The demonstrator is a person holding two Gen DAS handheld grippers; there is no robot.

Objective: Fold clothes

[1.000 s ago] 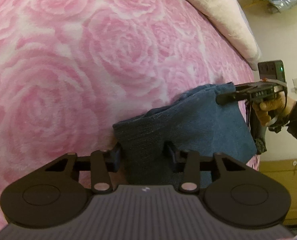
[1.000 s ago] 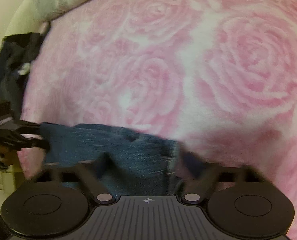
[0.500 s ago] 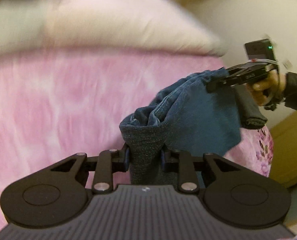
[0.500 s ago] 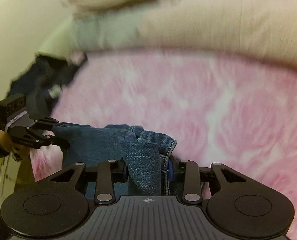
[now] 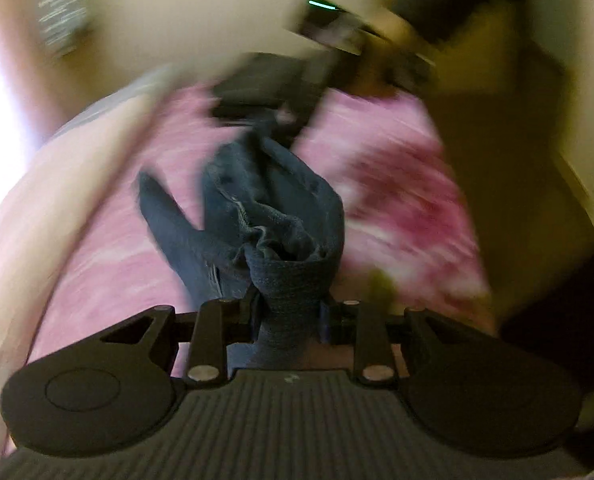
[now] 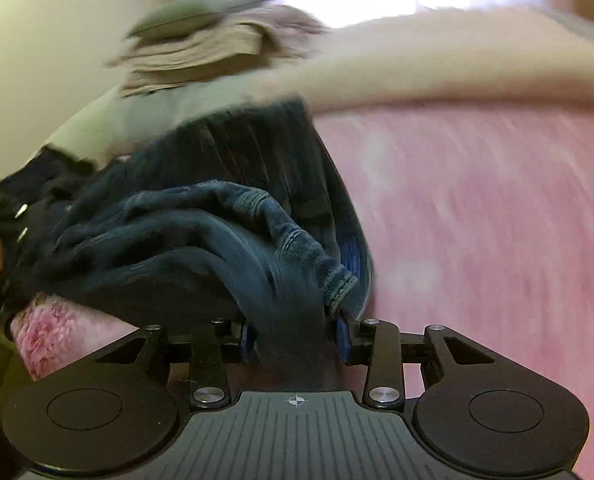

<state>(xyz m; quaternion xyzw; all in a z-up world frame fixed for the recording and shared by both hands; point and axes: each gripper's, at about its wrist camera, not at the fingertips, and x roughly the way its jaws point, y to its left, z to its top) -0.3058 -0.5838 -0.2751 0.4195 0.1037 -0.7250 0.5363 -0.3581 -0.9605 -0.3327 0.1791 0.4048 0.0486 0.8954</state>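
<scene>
A blue denim garment (image 5: 273, 216) hangs bunched between my two grippers above a pink rose-patterned blanket (image 5: 385, 184). My left gripper (image 5: 289, 312) is shut on one bunched corner of it. My right gripper (image 6: 293, 332) is shut on another corner, and the denim (image 6: 201, 248) spreads up and to the left from its jaws. In the left wrist view the right gripper (image 5: 281, 92) shows blurred beyond the far end of the cloth. Both views are motion-blurred.
A cream pillow or duvet (image 6: 437, 64) lies along the far edge of the blanket (image 6: 497, 208). A stack of folded beige cloth (image 6: 193, 56) sits at the back left. A dark heap of clothes (image 6: 29, 200) lies at the left. A yellowish cabinet (image 5: 509, 152) stands at the right.
Both grippers have lifted the denim off the blanket and swung round quickly. The cloth went from spread flat to bunched and hanging between them. Both stayed shut.
</scene>
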